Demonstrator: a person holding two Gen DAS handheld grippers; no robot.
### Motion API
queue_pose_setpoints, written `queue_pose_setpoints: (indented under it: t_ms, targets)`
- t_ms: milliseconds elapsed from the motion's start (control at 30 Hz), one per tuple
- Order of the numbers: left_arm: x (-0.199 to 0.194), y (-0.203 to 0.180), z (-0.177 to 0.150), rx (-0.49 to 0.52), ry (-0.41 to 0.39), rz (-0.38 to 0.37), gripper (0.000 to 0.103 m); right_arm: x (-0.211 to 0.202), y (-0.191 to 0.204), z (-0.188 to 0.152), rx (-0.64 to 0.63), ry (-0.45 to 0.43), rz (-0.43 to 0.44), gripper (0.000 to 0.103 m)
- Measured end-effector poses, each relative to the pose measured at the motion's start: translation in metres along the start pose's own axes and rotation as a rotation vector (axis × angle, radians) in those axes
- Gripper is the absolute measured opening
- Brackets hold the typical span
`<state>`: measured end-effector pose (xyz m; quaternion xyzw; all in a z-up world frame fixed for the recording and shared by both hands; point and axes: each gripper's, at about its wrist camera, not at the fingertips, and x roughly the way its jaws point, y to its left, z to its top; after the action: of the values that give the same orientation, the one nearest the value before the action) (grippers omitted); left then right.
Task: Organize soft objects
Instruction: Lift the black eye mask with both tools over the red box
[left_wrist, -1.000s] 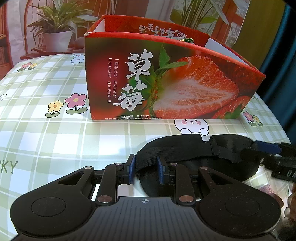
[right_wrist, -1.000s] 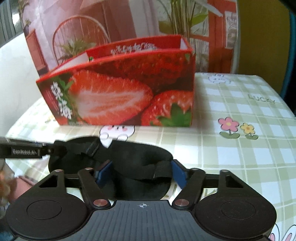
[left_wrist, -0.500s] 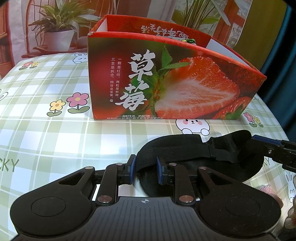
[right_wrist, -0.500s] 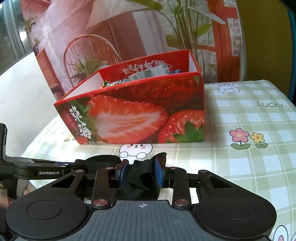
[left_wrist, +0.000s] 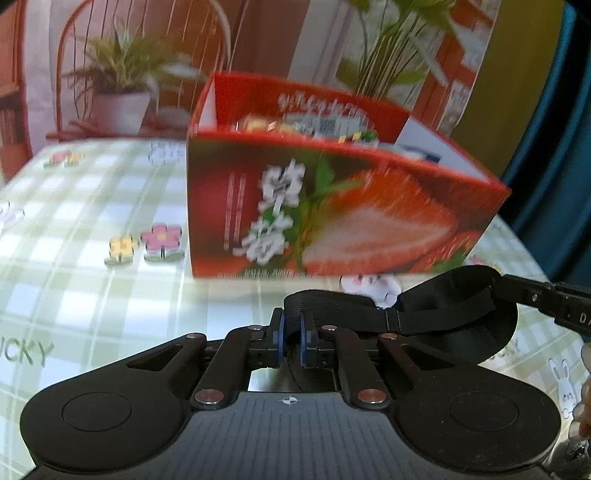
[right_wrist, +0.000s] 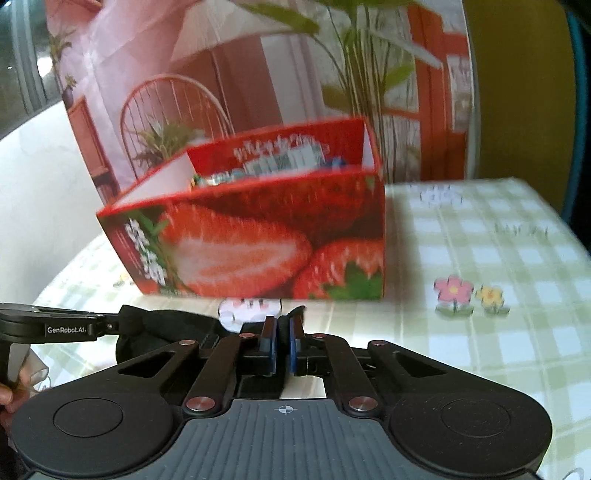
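Observation:
A black sleep mask (left_wrist: 461, 317) with an elastic strap hangs between my two grippers, lifted off the table. My left gripper (left_wrist: 291, 332) is shut on its strap end. My right gripper (right_wrist: 282, 336) is shut on the other end of the mask (right_wrist: 162, 325); it also shows in the left wrist view (left_wrist: 554, 302) at the right edge. The red strawberry box (left_wrist: 332, 206) stands just beyond, open at the top with several items inside; it also shows in the right wrist view (right_wrist: 258, 236).
A green checked tablecloth (left_wrist: 74, 258) with flower and bunny prints covers the table. A backdrop with printed plants and a chair stands behind the box. A person's fingers (right_wrist: 11, 391) show at the lower left of the right wrist view.
Both grippers have risen with the mask, so the box's inside now shows. The right gripper closed on the mask's end and the left closed tighter on the strap.

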<state>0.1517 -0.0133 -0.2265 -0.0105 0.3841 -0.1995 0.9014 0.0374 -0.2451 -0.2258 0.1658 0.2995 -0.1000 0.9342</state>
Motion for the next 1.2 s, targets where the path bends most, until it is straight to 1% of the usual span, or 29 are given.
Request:
queue_pose_setpoints:
  t_ms: [300, 467, 633, 767, 900, 1067, 1200]
  targets:
    - [-0.045, -0.009, 0.022, 0.060, -0.136, -0.020, 0.009, -0.036, 0.009, 0.035, -0.061, -0.124, 0.029, 0.006]
    - [-0.076, -0.014, 0.033, 0.082, -0.224, -0.016, 0.009, -0.055, 0.011, 0.049, -0.068, -0.185, 0.044, 0.006]
    - [-0.092, -0.017, 0.056, 0.113, -0.306, 0.004, 0.009, -0.066, 0.013, 0.069, -0.085, -0.238, 0.062, 0.006]
    - [-0.091, -0.020, 0.082, 0.144, -0.355, 0.026, 0.009, -0.063, 0.019, 0.088, -0.123, -0.263, 0.070, 0.006]
    - [-0.088, -0.025, 0.108, 0.168, -0.406, 0.050, 0.009, -0.050, 0.026, 0.108, -0.176, -0.282, 0.064, 0.006]
    - [-0.063, -0.028, 0.145, 0.196, -0.443, 0.112, 0.009, -0.021, 0.028, 0.137, -0.206, -0.309, 0.023, 0.006]
    - [-0.034, -0.026, 0.171, 0.211, -0.436, 0.158, 0.009, 0.007, 0.029, 0.160, -0.234, -0.324, -0.022, 0.006]
